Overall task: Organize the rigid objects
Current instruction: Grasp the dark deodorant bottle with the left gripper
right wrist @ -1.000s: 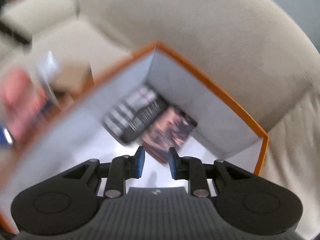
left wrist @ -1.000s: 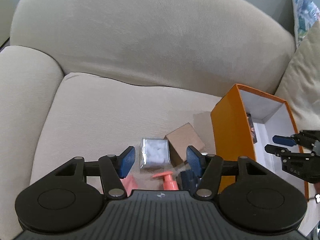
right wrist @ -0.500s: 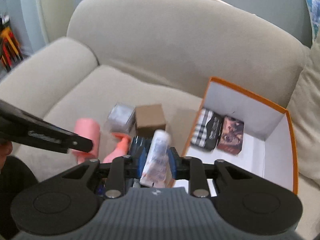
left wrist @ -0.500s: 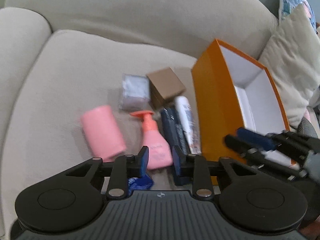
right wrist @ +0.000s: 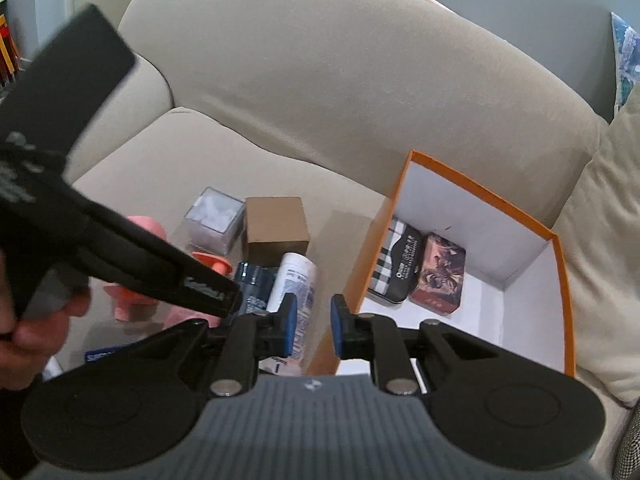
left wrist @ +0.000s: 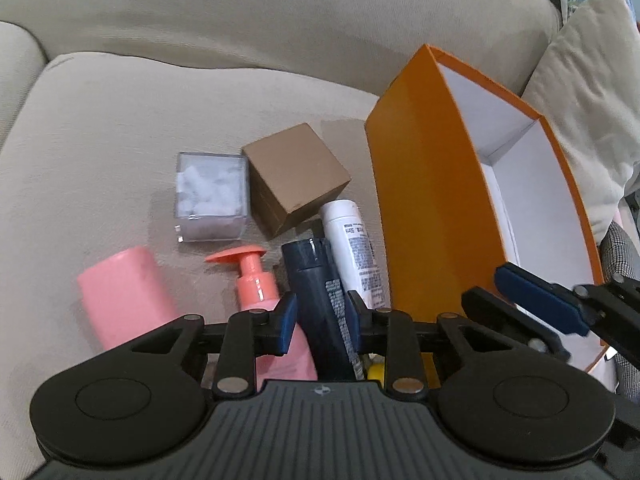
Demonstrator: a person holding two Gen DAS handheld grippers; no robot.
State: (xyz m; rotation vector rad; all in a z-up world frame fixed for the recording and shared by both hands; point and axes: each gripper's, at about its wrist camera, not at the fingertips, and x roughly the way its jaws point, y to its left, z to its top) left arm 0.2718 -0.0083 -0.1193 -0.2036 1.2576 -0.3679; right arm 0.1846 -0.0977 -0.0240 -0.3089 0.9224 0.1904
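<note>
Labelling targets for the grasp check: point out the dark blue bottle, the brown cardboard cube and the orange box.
dark blue bottle [left wrist: 316, 300], left wrist view, mid-body between the pads.
brown cardboard cube [left wrist: 298, 166], left wrist view, top face.
orange box [left wrist: 432, 200], left wrist view, outer side wall.

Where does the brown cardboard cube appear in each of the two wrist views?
Left wrist view: brown cardboard cube sits at centre, right of the clear box.
Right wrist view: cube sits at centre-left, again right of the clear box.
Shared landmark: the orange box, right of the cube.
</note>
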